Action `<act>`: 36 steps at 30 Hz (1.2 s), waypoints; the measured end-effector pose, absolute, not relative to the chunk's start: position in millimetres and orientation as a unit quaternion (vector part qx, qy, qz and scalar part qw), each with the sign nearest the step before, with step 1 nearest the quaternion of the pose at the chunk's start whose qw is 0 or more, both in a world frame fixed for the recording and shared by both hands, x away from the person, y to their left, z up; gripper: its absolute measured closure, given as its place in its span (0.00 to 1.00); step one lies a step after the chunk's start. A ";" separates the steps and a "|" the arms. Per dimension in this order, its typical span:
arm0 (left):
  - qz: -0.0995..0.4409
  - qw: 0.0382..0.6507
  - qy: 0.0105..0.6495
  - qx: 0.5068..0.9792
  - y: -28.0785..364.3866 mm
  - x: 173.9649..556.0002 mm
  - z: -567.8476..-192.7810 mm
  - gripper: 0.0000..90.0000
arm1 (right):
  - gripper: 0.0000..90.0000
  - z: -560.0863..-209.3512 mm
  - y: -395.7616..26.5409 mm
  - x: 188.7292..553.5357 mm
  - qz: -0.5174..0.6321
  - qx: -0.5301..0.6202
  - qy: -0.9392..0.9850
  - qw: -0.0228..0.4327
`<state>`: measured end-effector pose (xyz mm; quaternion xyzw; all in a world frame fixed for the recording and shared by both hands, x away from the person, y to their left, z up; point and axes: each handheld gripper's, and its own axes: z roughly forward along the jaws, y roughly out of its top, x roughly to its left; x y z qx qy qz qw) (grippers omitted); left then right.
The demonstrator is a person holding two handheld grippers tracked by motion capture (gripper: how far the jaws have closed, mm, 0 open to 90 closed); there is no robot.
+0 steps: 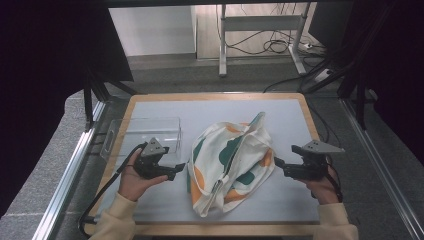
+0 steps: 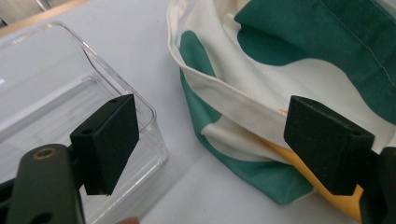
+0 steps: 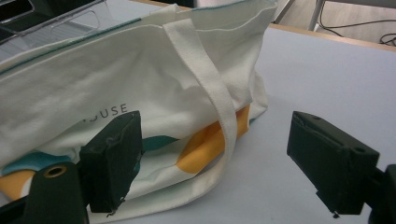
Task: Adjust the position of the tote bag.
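From above, my left gripper [image 1: 175, 167] and right gripper [image 1: 278, 162] flank a cream tote bag [image 1: 231, 162] with green and orange patches, lying mid-worktop [image 1: 290, 112]. A clear plastic box [image 1: 142, 131] sits beside my left gripper.

Left gripper view: my jaws stand wide, empty, the box's corner beneath one.

Right gripper view: jaws wide, the bag's strap [image 3: 210, 88] between them; its printed lettering is partly hidden, perhaps "OUSE".

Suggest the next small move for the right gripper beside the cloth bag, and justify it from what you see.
Probably ease the right gripper forward so its open jaws straddle the bag's cream strap. Its jaws stand wide apart and hold nothing, and the strap hangs loose down the side of the tote bag straight ahead of them. The left gripper is open too, near the bag's other side.
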<state>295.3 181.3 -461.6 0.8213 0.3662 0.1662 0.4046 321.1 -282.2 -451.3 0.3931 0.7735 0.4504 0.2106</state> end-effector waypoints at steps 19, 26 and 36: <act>0.160 0.434 0.363 0.809 191.4 289.4 -448.9 0.24 | 0.22 -454.9 -280.8 315.2 0.440 0.399 0.781 0.193; 0.154 0.427 0.357 0.817 187.3 289.0 -451.1 0.24 | 0.22 -458.8 -285.6 320.9 0.438 0.408 0.778 0.190; 0.155 0.437 0.344 0.817 183.5 280.6 -447.9 0.23 | 0.22 -459.2 -291.3 323.9 0.437 0.417 0.772 0.196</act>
